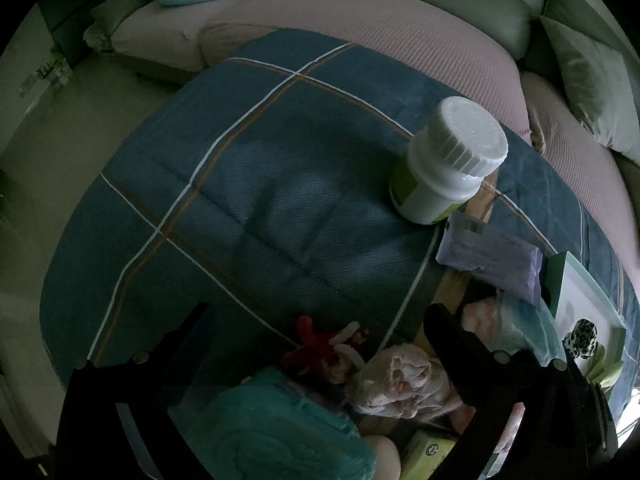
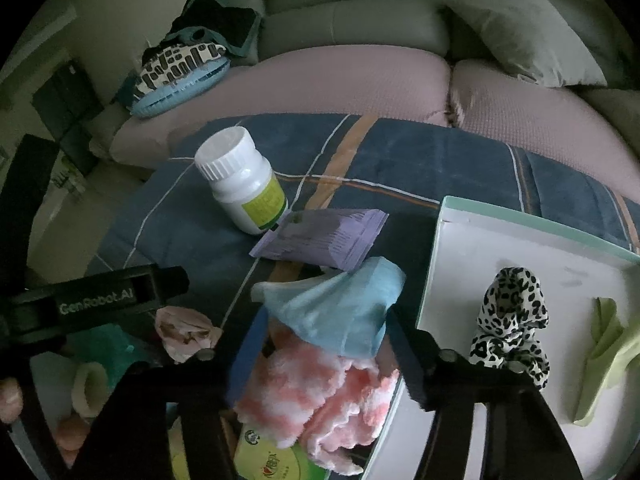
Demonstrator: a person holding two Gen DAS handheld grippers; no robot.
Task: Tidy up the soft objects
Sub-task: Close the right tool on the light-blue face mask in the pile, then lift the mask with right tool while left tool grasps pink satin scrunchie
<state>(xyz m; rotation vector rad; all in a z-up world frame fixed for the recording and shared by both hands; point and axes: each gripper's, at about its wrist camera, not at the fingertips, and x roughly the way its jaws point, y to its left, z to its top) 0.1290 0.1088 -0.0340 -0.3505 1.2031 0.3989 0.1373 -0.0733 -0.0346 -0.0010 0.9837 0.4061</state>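
My left gripper (image 1: pixel 316 320) is open above a heap of soft things: a red and white knotted toy (image 1: pixel 324 346), a crumpled pale pink cloth (image 1: pixel 400 384) and a teal towel (image 1: pixel 272 428). My right gripper (image 2: pixel 316 332) is open around a light blue cloth (image 2: pixel 340 304) lying on a pink and white fluffy cloth (image 2: pixel 320 396). To the right a white tray (image 2: pixel 480 248) with a mint rim holds a leopard print scrunchie (image 2: pixel 512 320) and a light green cloth (image 2: pixel 608 352). The left gripper's body (image 2: pixel 100 300) shows at the left of the right wrist view.
A white pill bottle (image 2: pixel 244 180) stands on the blue plaid blanket (image 1: pixel 260 180), with a purple packet (image 2: pixel 324 238) beside it. A sofa with pinkish cushions (image 2: pixel 340 80) and a grey-green pillow (image 2: pixel 528 32) lies behind. A green box (image 2: pixel 276 464) lies under the pink cloth.
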